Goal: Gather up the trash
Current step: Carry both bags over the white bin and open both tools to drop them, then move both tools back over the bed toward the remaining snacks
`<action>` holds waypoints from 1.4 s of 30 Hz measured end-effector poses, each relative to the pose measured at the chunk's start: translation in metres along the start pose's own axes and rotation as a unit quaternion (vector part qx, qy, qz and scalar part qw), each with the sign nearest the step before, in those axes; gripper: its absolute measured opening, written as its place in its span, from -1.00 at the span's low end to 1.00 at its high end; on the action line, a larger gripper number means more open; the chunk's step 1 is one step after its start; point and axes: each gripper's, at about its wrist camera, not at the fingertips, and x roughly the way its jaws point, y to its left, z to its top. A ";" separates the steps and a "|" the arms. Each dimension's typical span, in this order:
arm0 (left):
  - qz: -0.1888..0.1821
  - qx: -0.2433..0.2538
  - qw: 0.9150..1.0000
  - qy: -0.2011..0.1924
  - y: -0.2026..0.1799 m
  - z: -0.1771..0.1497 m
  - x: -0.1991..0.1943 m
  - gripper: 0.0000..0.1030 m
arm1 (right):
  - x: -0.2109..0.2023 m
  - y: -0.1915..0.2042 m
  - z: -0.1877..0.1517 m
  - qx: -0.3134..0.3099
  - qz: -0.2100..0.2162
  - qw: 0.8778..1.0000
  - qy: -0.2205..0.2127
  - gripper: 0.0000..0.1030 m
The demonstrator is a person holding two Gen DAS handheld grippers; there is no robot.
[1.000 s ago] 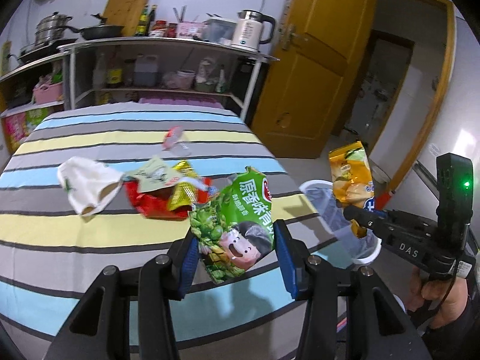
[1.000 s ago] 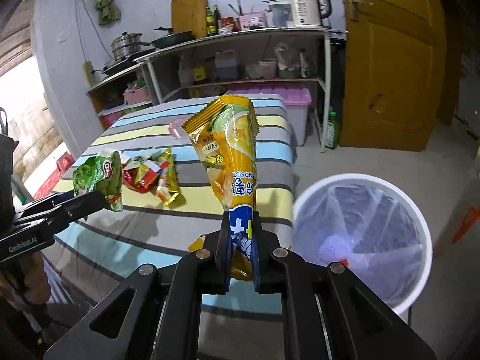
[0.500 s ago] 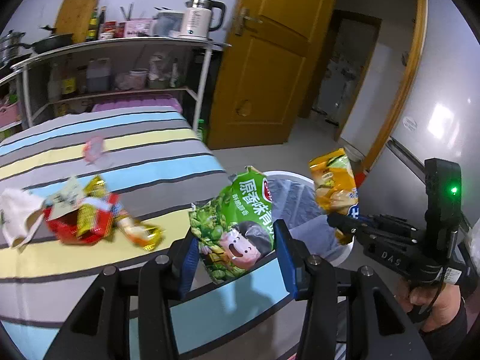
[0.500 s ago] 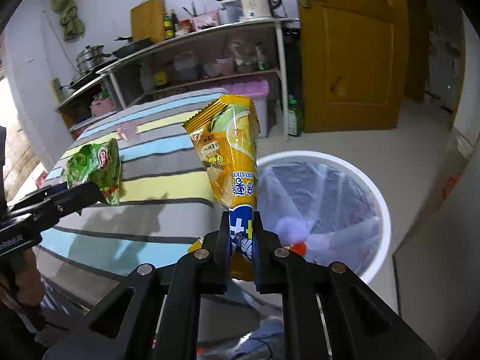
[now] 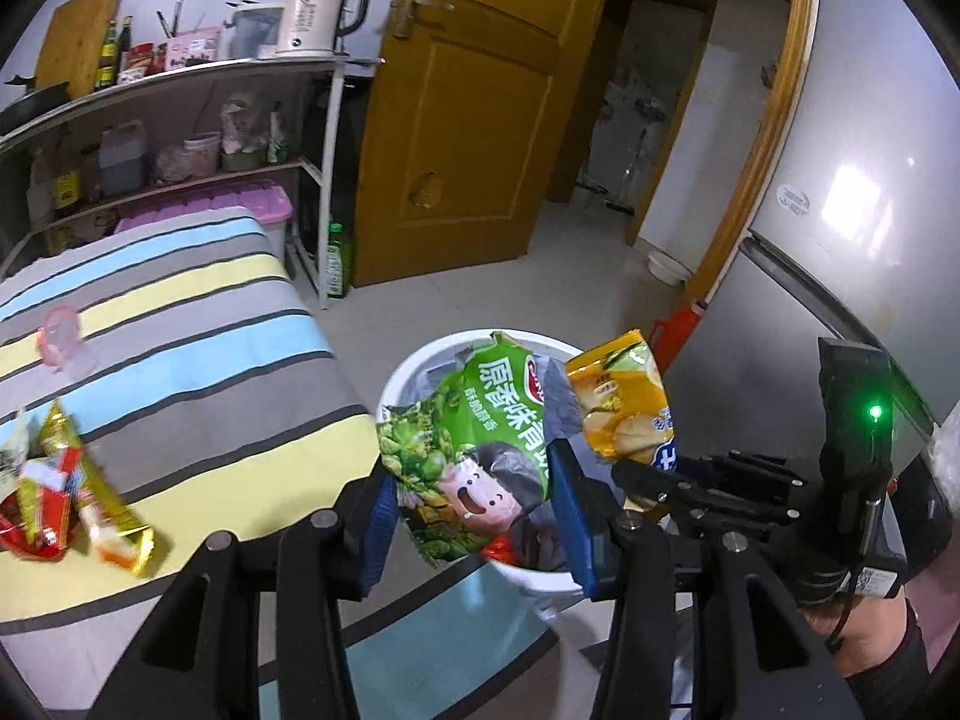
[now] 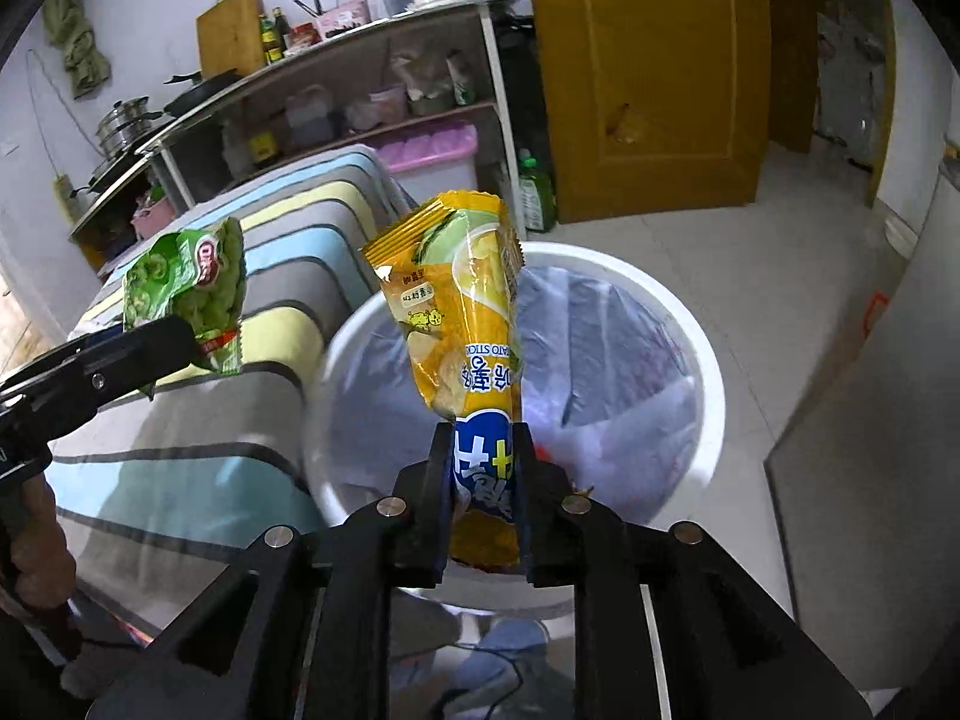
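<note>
My left gripper (image 5: 474,504) is shut on a green pea snack bag (image 5: 474,450) and holds it over the near rim of the white trash bin (image 5: 414,372). My right gripper (image 6: 483,480) is shut on a yellow chip bag (image 6: 462,312), upright above the bin (image 6: 690,324). The yellow bag (image 5: 624,408) and right gripper (image 5: 672,486) show to the right in the left wrist view. The green bag (image 6: 186,288) and left gripper (image 6: 120,354) show to the left in the right wrist view. The bin has a clear liner with some trash inside.
A striped table (image 5: 180,348) stands left of the bin with red and yellow wrappers (image 5: 66,504) and a pink wrapper (image 5: 57,330). A shelf rack (image 5: 324,138), a wooden door (image 5: 468,120) and a grey fridge (image 5: 840,252) surround the floor.
Both grippers have swung right from the table toward the bin with their bags. The bin is now directly under both bags.
</note>
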 end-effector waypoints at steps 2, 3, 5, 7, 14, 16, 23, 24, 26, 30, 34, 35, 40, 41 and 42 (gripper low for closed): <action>-0.004 0.003 1.000 0.006 -0.003 0.001 0.008 -0.04 | 0.003 -0.005 -0.001 0.003 -0.003 1.000 0.005 -0.60; -0.004 0.004 1.000 0.011 -0.005 0.001 0.013 -0.04 | 0.005 -0.007 -0.001 0.005 -0.004 1.000 0.007 -0.58; -0.008 0.005 1.000 0.018 -0.008 0.001 0.020 -0.04 | 0.008 -0.010 -0.002 0.008 -0.008 1.000 0.012 -0.46; -0.007 0.006 1.000 0.027 -0.007 0.001 0.028 -0.03 | 0.012 -0.013 -0.004 0.011 -0.012 1.000 0.017 -0.24; -0.006 0.001 0.999 0.046 -0.006 0.001 0.040 0.11 | 0.018 -0.017 -0.006 0.015 -0.014 1.000 0.023 -0.03; -0.005 -0.002 0.999 0.046 -0.005 0.000 0.039 0.11 | 0.017 -0.018 -0.006 0.017 -0.012 1.000 0.022 -0.02; -0.002 -0.010 1.000 0.020 0.004 0.000 0.020 0.11 | 0.001 -0.010 -0.002 0.015 -0.014 1.000 -0.005 -0.03; 0.000 -0.011 1.000 0.016 0.007 0.000 0.016 0.11 | -0.004 -0.007 -0.001 0.013 -0.013 1.000 -0.012 -0.03; 0.004 -0.013 1.000 0.007 0.010 -0.002 0.006 0.11 | -0.013 -0.003 0.000 0.008 -0.009 1.000 -0.024 -0.03; 0.014 -0.019 1.000 -0.012 0.019 -0.005 -0.017 0.11 | -0.031 0.010 0.001 -0.002 0.001 0.999 -0.053 -0.03; 0.026 -0.026 0.999 -0.031 0.027 -0.012 -0.041 0.11 | -0.049 0.032 0.003 -0.016 0.016 0.997 -0.080 -0.03; 0.028 -0.027 0.999 -0.036 0.029 -0.014 -0.047 0.11 | -0.052 0.037 0.003 -0.020 0.019 0.996 -0.084 -0.03; 0.042 -0.036 0.997 -0.055 0.041 -0.024 -0.075 0.11 | -0.060 0.066 0.002 -0.042 0.038 0.994 -0.091 -0.03; 0.044 -0.038 0.997 -0.058 0.043 -0.025 -0.079 0.11 | -0.061 0.071 0.000 -0.046 0.041 0.994 -0.091 -0.03; 0.048 -0.040 0.996 -0.062 0.045 -0.027 -0.084 0.11 | -0.061 0.077 -0.001 -0.052 0.045 0.994 -0.090 -0.03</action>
